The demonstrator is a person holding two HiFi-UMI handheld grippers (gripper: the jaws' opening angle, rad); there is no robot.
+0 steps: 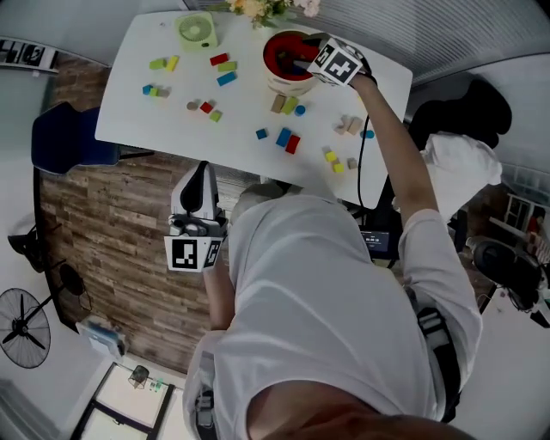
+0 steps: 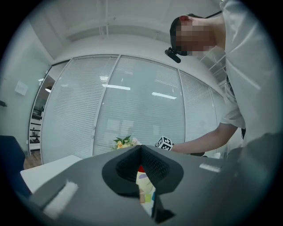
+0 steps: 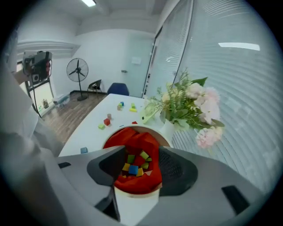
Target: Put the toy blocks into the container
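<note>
The container (image 1: 288,83) is a white tub lined with red cloth, standing at the far middle of the white table (image 1: 129,112). My right gripper (image 1: 298,57) hangs over it, pointing down into it. Its jaws stand open with nothing between them (image 3: 135,161). Several coloured blocks (image 3: 132,167) lie inside on the red lining. More blocks lie loose on the table: a blue and red pair (image 1: 288,139), yellow ones (image 1: 331,160), and a green and yellow pair (image 1: 163,63). My left gripper (image 1: 202,169) is shut and empty, held level below the table's near edge (image 2: 140,150).
A green round gadget (image 1: 196,28) and a vase of flowers (image 1: 266,7) stand at the table's far edge, the flowers right behind the container (image 3: 190,106). A blue chair (image 1: 64,137) stands at the table's left end. A floor fan (image 1: 26,326) stands on the wooden floor.
</note>
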